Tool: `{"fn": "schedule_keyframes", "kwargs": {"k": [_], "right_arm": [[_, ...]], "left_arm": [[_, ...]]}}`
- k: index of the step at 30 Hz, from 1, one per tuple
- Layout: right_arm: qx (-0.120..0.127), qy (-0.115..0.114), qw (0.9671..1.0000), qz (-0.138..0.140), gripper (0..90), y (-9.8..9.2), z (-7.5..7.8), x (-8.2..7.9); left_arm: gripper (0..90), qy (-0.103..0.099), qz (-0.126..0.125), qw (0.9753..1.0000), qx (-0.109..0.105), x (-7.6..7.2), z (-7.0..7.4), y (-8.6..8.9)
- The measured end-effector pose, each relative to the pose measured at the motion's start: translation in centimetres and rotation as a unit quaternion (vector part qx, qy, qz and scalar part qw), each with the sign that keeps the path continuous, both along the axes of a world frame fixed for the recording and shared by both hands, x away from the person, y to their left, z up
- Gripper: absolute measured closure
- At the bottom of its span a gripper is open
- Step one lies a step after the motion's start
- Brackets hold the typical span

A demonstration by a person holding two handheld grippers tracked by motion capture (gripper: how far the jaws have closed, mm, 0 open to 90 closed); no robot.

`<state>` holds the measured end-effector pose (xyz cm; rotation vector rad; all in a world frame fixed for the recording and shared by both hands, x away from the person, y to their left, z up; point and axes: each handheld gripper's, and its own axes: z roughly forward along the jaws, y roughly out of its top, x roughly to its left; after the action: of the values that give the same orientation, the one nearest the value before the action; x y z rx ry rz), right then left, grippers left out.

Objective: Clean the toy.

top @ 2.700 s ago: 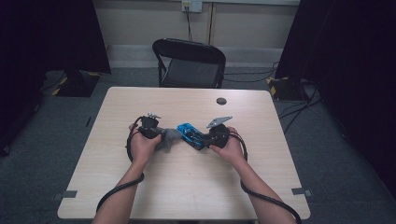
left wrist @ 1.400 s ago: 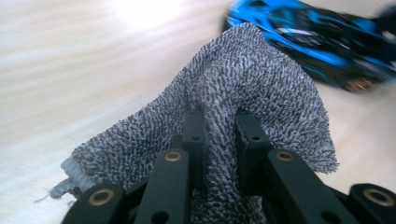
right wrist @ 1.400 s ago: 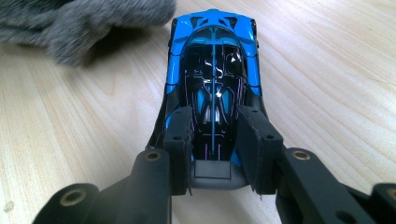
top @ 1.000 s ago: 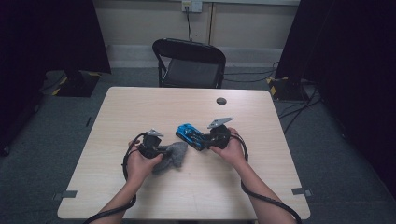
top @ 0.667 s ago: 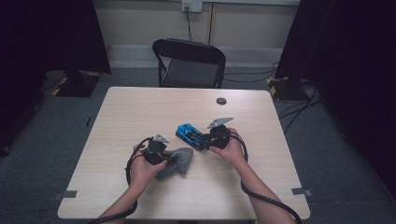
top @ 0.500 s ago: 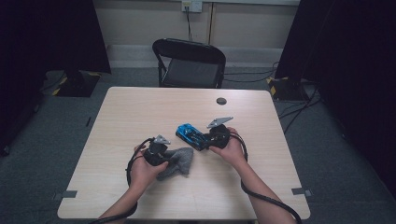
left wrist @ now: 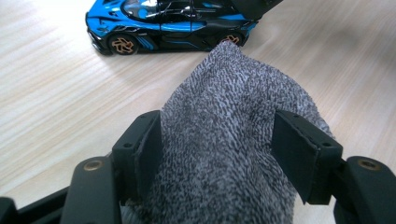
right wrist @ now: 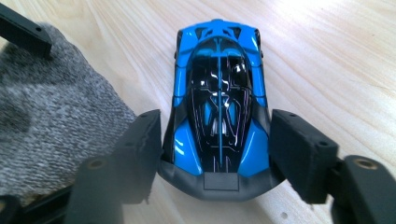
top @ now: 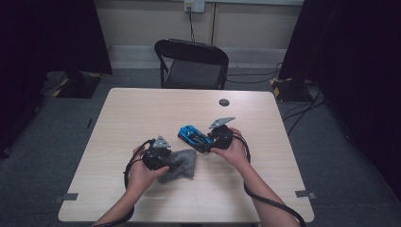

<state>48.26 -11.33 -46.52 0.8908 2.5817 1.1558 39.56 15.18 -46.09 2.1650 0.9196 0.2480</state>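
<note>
Left gripper view: knit grey cloth (left wrist: 224,140), glossy toy car (left wrist: 168,23)

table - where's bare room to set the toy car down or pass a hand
The table is bare along its far half, from the far edge to the small dark disc, and along the near edge by the person's forearms. It is crowded mid-table, where the left gripper holds the grey cloth beside the blue toy car in the right gripper.
</note>
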Motion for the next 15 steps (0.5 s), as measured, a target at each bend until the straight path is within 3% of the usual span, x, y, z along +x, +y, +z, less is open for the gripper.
{"fn": "schedule_keyframes", "kwargs": {"k": [4, 9, 12, 15], "right_arm": [[0.022, -0.009, 0.9988, 0.042, 33.8, 0.5, 0.8, -0.6], [0.024, -0.024, 0.9942, 0.102, 32.9, 2.7, 1.1, -2.0], [0.040, -0.017, 0.9908, 0.128, 33.0, 4.0, 1.0, -2.7], [0.037, -0.010, 0.9875, 0.153, 33.8, 5.5, 0.7, -3.5]], "left_arm": [[33.6, -0.006, 0.017, 0.9998, -0.005, 0.2, 0.0, 1.2], [32.8, -0.008, 0.042, 0.9990, -0.014, 0.6, 0.2, 2.7], [33.4, -0.011, 0.051, 0.9985, -0.019, 0.6, 0.3, 3.3], [32.3, -0.013, 0.057, 0.9981, -0.021, 0.7, 0.5, 3.7]]}}
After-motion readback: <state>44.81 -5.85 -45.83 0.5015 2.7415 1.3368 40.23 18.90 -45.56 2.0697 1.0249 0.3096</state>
